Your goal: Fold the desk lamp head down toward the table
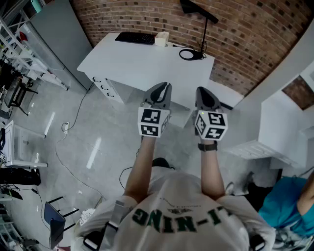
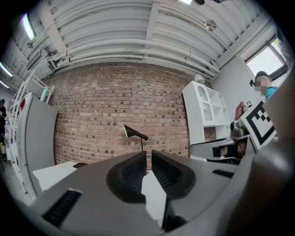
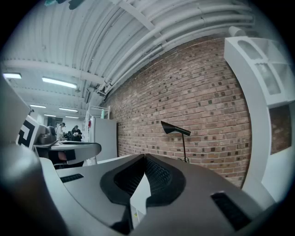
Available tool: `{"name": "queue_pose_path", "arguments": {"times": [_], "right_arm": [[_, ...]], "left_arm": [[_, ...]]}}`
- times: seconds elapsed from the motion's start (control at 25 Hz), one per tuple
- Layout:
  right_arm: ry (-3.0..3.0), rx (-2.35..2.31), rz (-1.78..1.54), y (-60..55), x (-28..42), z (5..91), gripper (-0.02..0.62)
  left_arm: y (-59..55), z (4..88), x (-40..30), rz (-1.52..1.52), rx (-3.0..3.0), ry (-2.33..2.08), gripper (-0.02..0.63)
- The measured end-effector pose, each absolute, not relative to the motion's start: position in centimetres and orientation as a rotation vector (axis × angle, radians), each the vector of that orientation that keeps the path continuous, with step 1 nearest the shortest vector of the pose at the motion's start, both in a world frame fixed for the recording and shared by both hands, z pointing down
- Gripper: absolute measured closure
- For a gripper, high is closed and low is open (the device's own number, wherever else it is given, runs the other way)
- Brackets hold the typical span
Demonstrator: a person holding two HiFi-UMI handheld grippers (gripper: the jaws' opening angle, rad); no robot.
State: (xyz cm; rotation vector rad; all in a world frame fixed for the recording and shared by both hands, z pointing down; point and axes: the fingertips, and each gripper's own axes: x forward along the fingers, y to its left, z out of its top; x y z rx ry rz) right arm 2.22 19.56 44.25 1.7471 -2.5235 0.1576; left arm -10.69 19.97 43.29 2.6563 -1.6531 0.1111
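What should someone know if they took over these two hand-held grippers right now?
Left hand-held gripper: jaws a slit apart, empty, in the air short of the desk.
Right hand-held gripper: shut, empty, beside the left one.
Lamp: on the desk's far right end by the brick wall, head raised, untouched.
Done: nothing yet.
Left: step up to the desk, take the head, fold it down.

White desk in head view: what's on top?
Black keyboard, a small cream container and the desk lamp, all along its far edge. The left gripper and right gripper cover part of the near edge.
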Motion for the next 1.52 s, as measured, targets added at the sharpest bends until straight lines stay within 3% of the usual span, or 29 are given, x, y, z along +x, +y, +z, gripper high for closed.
{"name": "queue_pose_path", "arguments": {"times": [0.48,0.96,1.52], "right_arm": [[-2.501,1.787,0.219,12.9,5.3,45.9,0.589],[-2.419,1.847,0.206,-2.5,8.0,45.8,0.590],[-2.374,1.821,0.204,-16.2,4.7,45.2,0.589]], "left_arm": [[13.2,44.2,-8.0,0.136,2.656,-1.623,0.571],[-3.4,43.3,-5.5,0.095,2.717,-1.537,0.570],[-18.6,42.7,-7.0,0.071,2.710,-1.437,0.571]]}}
